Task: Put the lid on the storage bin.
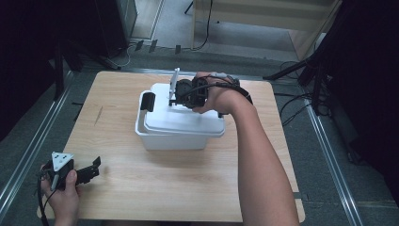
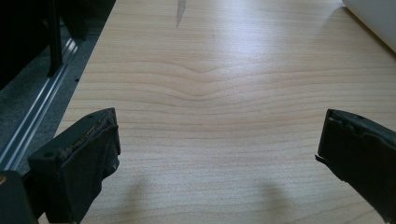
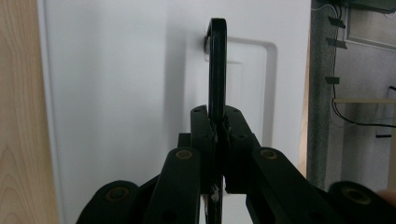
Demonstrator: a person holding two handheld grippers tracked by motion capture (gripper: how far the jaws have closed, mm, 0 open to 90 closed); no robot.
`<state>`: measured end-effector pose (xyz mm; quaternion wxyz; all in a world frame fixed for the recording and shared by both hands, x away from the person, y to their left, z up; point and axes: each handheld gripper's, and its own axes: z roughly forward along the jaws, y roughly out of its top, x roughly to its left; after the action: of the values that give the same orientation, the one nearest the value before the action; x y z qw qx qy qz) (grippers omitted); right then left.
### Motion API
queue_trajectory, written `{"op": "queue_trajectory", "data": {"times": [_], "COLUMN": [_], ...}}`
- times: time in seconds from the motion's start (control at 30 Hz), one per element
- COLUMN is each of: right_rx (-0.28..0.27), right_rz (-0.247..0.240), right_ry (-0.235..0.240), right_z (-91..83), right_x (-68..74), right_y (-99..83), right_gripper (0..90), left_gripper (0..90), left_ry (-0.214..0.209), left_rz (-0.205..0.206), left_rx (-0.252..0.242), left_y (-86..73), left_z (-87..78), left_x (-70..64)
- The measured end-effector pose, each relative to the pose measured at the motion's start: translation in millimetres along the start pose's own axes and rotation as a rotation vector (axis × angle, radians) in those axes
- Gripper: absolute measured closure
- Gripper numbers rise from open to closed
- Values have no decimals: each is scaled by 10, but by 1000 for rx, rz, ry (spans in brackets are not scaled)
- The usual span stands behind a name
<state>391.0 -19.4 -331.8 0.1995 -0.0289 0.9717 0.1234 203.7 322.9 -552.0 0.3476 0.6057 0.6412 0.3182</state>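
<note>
High view. Item: white storage box (image 1: 171, 134), standing near the middle of the wooden surface (image 1: 188, 188), slightly toward the far edge. Its white lid (image 1: 183, 120) sits on top, skewed against the box rim, with a black latch (image 1: 148, 101) at the box's left end. Your right gripper (image 1: 181, 92) is over the lid's far part, your right hand (image 1: 214, 94) wrapped around it and the forearm reaching in from the bottom right. Your left gripper (image 1: 94, 168) rests low at the near left corner of the surface, held in your left hand (image 1: 61, 188), well apart from the box, with its grey three-cornered plate on top.

Left gripper view. Your left gripper (image 2: 217, 149) has its two black jaws spread wide, one at each side of the frame, with bare wood grain between them and nothing held. A corner of the white box (image 2: 373, 23) shows at the upper right, well apart from the jaws. A grey floor strip with a metal rail runs along the left edge.

Right gripper view. Your right gripper (image 3: 217, 123) has its jaws pressed together on the thin black handle (image 3: 217, 70) of the lid, which stands up edge-on from the white lid (image 3: 116, 93). The handle's far end meets the lid at a recessed rectangle. Wooden surface shows at the left edge.
</note>
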Motion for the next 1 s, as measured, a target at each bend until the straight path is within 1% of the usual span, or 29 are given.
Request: {"op": "queue_trajectory", "data": {"times": [0.03,0.13,0.17,0.2,0.23,0.3,0.33,0.37,0.4,0.43,0.47,0.6,0.63,0.67,0.73,0.93,1.0], "right_rx": [-7,-8,-13,-17,-12,-15,-9,-14,-6,-15,-2,-7,-5,-4,0,1,6], "right_rz": [-18,-15,-31,-36,-30,-41,-26,-44,-34,-49,-37,-51,-45,-56,-54,-72,-65], "right_ry": [1,8,7,9,7,6,8,8,12,10,13,16,19,20,24,27,27], "right_z": [13,36,45,53,54,66,70,79,87,99,102,143,149,159,173,223,238], "right_x": [-6,7,0,-1,4,-4,5,-10,-2,-15,-4,-8,-3,-8,-6,-9,1], "right_y": [16,60,74,89,103,131,145,155,169,177,193,245,252,263,277,310,312], "right_gripper": [852,852,852,852,852,852,852,852,852,852,852,852,852,852,852,852,852], "left_gripper": [0,0,0,0,0,0,0,0,0,0,0,0,0,0,0,0,0], "left_ry": [0,0,-1,-2,-2,-3,-3,-4,-4,-4,-4,-4,-5,-5,-5,-3,-3], "left_rz": [0,-1,-3,-3,-4,-4,-5,-5,-5,-6,-6,-10,-10,-11,-10,-13,-13], "left_rx": [0,2,2,3,2,2,1,1,1,1,1,0,2,0,2,-3,-3], "left_y": [0,1,1,2,1,1,1,1,1,1,1,0,1,0,1,0,0], "left_z": [0,0,1,0,0,-1,0,0,0,1,1,2,1,2,1,4,3], "left_x": [1,2,2,4,4,5,5,6,6,6,7,9,9,8,9,7,7]}}
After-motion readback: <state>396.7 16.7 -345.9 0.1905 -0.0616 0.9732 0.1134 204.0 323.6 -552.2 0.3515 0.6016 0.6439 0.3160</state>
